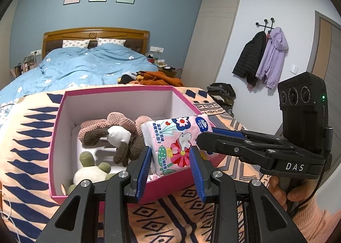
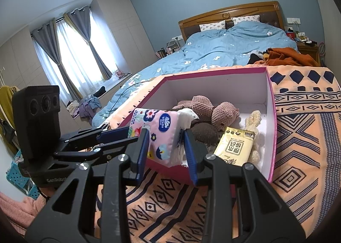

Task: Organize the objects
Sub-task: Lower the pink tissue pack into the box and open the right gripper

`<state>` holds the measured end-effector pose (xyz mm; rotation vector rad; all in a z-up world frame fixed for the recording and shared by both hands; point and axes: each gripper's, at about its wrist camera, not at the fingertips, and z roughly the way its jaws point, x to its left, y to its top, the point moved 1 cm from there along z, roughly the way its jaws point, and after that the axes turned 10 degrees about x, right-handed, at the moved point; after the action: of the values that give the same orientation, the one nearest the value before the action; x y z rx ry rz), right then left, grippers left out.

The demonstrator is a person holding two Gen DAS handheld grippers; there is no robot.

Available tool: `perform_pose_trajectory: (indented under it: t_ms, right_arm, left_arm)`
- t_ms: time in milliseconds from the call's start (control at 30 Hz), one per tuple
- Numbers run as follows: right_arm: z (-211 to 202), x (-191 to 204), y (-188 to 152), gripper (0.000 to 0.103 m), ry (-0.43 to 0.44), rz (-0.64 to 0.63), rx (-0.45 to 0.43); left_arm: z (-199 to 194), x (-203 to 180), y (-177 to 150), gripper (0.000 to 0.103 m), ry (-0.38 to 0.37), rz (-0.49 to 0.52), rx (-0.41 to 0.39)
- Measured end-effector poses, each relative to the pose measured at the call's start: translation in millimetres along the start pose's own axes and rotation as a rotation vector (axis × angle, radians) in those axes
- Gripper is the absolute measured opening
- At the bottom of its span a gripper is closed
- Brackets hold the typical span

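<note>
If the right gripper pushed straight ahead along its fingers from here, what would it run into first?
Most likely the pink tissue pack itself: it already sits between the right gripper fingers over the near edge of the pink box. Whether the pads already touch it is unclear.

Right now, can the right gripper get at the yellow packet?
Probably not yet: the right gripper is closed on the pink tissue pack. The yellow packet lies uncovered in the box just beyond.

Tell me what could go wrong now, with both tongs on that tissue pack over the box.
1. Both the left tongs and right tongs pinch the soft pink tissue pack; pulling apart could tear its wrapper.
2. It hangs over the pink box's near rim, so it could drop outside.
3. Dropped inside, it may cover the yellow packet.
</note>
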<state>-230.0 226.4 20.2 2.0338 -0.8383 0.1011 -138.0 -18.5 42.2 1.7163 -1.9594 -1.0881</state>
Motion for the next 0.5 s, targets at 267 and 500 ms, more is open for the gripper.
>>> perform_pose_trajectory:
  t_ms: [267,500]
  right_arm:
    - [3.6,-3.1,0.5,0.036,0.002,0.012,0.009]
    - [6.7,-5.1,0.5,0.036,0.0,0.02,0.016]
  left_arm:
    - [6.1,2.2,1.1,0.036,0.005,-0.005,0.012]
    - [11.0,3.3,0.6,0.036,0.01,-0.01,0.024]
